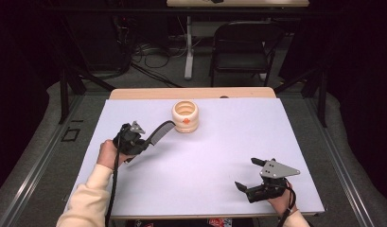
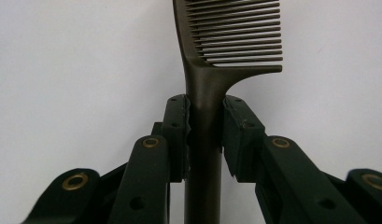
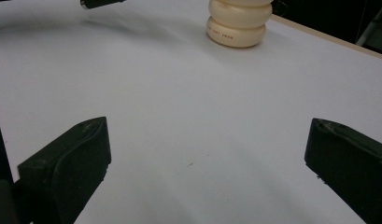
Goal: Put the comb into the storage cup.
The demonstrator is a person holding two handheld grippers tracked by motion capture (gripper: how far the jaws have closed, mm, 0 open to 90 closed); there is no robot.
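My left gripper (image 1: 145,140) is shut on the handle of a dark comb (image 1: 161,132), held above the table's left side with its teeth end pointing toward the cream ribbed cup (image 1: 185,116). In the left gripper view the comb (image 2: 205,88) stands clamped between both pads, teeth at the top right. The cup (image 3: 237,22) stands upright near the table's far edge, with an orange mark on its front. My right gripper (image 1: 248,174) rests open near the front right of the white tabletop (image 1: 219,142), nothing between its jaws; in its own view the gripper (image 3: 207,158) has its jaws spread wide over bare table.
A wooden strip (image 1: 191,93) runs along the table's far edge. Beyond it stand a black folding chair (image 1: 243,47) and a white table leg (image 1: 189,47) with cables on the floor. The tail end of the comb handle (image 3: 100,3) shows at the top left of the right gripper view.
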